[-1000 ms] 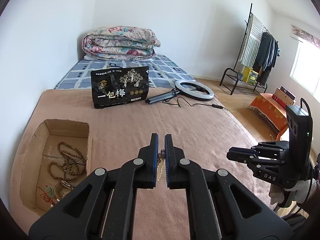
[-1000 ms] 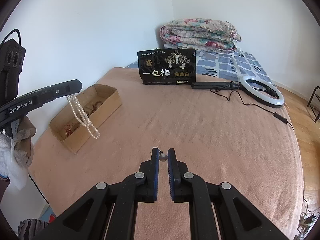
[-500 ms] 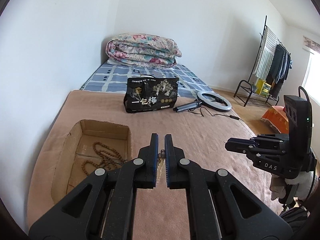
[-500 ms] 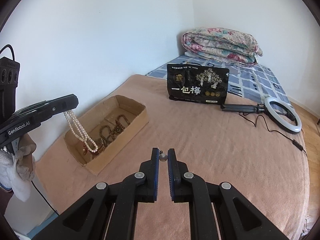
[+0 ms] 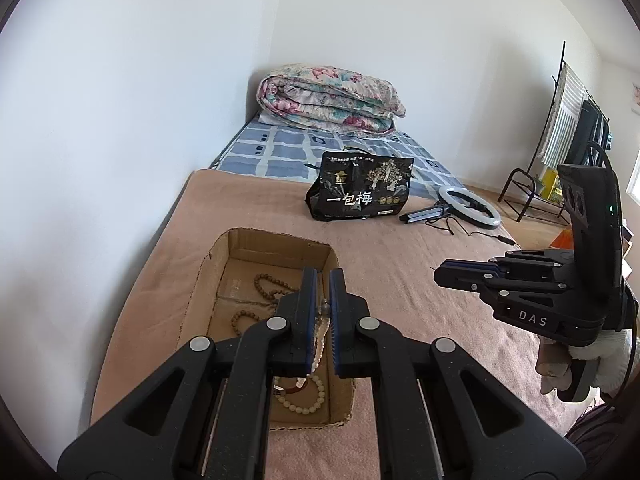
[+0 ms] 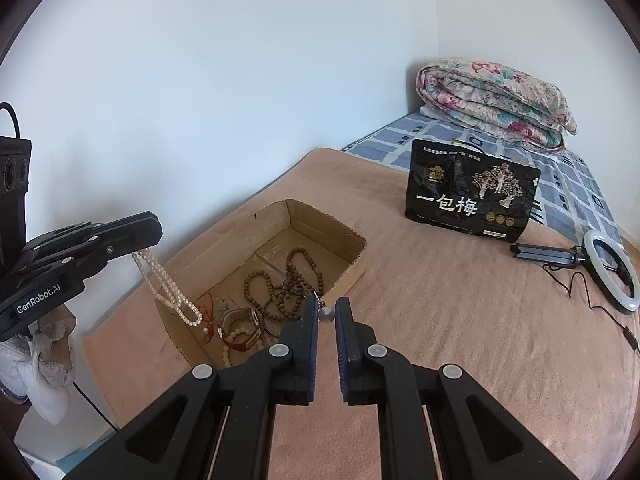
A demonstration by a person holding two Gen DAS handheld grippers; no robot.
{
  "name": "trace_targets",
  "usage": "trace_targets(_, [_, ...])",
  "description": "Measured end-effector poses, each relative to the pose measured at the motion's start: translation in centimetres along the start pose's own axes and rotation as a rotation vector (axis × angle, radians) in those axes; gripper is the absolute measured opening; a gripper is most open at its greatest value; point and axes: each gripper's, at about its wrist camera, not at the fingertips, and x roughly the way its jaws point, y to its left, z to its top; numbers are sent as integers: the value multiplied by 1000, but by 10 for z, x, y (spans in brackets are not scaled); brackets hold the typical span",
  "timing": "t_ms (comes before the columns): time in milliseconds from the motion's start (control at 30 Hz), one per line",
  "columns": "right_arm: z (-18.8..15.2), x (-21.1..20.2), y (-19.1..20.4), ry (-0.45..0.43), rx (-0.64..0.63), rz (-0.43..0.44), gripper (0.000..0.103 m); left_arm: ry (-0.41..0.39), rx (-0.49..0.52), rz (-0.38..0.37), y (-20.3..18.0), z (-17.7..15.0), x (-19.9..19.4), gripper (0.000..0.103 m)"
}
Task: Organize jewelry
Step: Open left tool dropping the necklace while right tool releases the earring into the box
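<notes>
right claw [image 6: 327, 314] pinching small grey bead [image 6: 327, 313] | left claw [image 6: 150, 232] dangling pearl necklace [image 6: 168, 288] over cardboard box [image 6: 344, 236]

Two tools appear: the left tool [image 5: 323, 304] at lower centre of its own view, the right tool [image 6: 327, 314] at lower centre of its own. One cardboard box [image 6: 340, 232] sits mid-frame, one pearl necklace [image 6: 168, 288] at left, one black bag [image 6: 472, 196] at upper right, one ring light [image 6: 612, 276] at the right edge, one folded quilt [image 6: 496, 96] at upper right.
</notes>
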Motion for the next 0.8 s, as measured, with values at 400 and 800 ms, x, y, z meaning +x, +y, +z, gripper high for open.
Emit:
trace_targets(400, [18, 52, 22, 45, -6, 35, 6, 19, -41, 50, 40, -3, 20, 4])
trace_targets(800, [22, 88, 21, 85, 23, 51, 6, 59, -54, 62, 51, -12, 42, 4])
